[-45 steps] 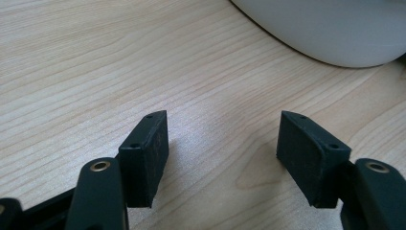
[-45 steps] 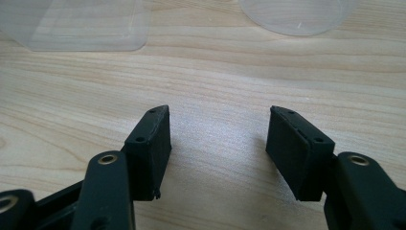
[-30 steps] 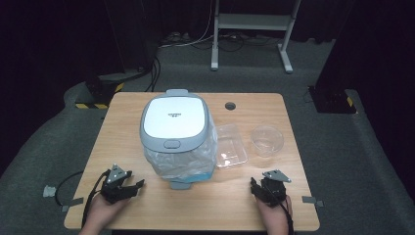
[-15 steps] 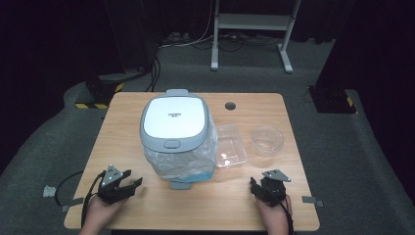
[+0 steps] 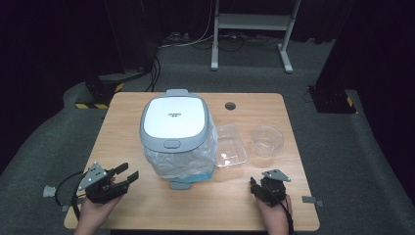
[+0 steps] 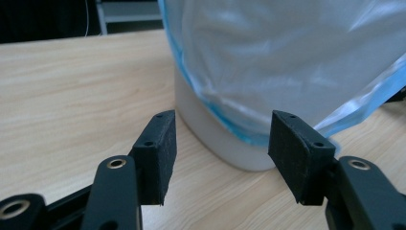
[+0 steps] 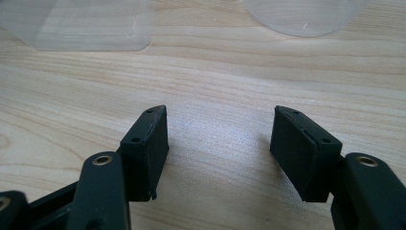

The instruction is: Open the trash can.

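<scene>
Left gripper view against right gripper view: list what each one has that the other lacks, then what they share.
Left gripper view alone: the bin's pale base and its blue-edged liner, close ahead of the left gripper. Right gripper view alone: the clear tray and the clear round cup, both beyond the right gripper. Shared: the wooden table and a pair of black jaws standing apart with nothing between them.

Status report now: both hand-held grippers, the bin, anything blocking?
Left hand-held gripper open, empty. Right hand-held gripper open, empty. Lidded bin with plastic liner untouched, mid-table. Clear tray and round cup beside it.
</scene>
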Motion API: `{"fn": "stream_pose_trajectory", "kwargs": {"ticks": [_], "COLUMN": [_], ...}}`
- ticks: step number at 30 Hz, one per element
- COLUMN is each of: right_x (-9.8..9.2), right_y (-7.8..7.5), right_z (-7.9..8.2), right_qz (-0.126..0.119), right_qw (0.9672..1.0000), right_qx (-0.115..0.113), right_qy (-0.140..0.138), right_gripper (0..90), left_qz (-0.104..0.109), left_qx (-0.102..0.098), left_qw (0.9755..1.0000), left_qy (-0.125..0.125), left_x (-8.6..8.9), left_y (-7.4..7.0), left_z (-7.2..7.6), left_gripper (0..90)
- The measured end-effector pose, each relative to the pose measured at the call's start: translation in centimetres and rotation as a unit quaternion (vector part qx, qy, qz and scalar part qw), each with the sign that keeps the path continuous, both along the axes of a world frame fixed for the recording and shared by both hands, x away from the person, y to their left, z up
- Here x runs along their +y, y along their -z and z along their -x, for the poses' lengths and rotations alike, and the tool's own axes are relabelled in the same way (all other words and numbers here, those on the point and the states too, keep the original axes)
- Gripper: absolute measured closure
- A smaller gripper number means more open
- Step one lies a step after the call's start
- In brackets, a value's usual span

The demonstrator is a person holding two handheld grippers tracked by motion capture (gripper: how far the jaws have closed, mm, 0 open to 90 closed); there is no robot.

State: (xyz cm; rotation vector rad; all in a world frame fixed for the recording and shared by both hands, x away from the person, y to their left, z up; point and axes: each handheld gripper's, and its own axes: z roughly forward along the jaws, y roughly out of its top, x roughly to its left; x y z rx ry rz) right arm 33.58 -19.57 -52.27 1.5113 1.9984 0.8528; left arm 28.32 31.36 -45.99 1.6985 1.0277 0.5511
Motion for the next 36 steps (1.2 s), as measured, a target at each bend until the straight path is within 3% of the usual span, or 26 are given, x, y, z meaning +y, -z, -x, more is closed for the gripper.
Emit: {"fn": "stream_pose_trajectory", "kwargs": {"ticks": [8, 13, 18, 28, 36], "right_x": [0.0, 0.0, 0.0, 0.0, 0.0], "right_y": [0.0, 0.0, 0.0, 0.0, 0.0], "right_z": [0.0, 0.0, 0.0, 0.0, 0.0], "right_qz": [0.0, 0.0, 0.0, 0.0, 0.0], "right_qw": [1.0, 1.0, 1.0, 1.0, 1.0], "right_qx": [0.0, 0.0, 0.001, 0.0, 0.0], "right_qy": [-0.001, -0.001, -0.001, -0.005, -0.004], "right_gripper": [37.9, 37.9, 37.8, 37.5, 37.5], "left_qz": [-0.011, 0.002, 0.0, 0.001, -0.003], "left_qx": [-0.026, -0.05, -0.057, -0.077, -0.083], "left_qw": [0.9995, 0.9986, 0.9978, 0.9948, 0.993], "left_qy": [0.01, 0.02, 0.033, 0.066, 0.084], "left_x": [-0.1, -0.1, -0.7, -1.9, -3.3], "left_y": [-2.7, -5.1, -6.8, -11.6, -14.0], "left_z": [0.6, 1.1, 1.3, 1.4, 1.0], "left_gripper": [43.3, 46.5, 51.7, 55.4, 59.9]}}
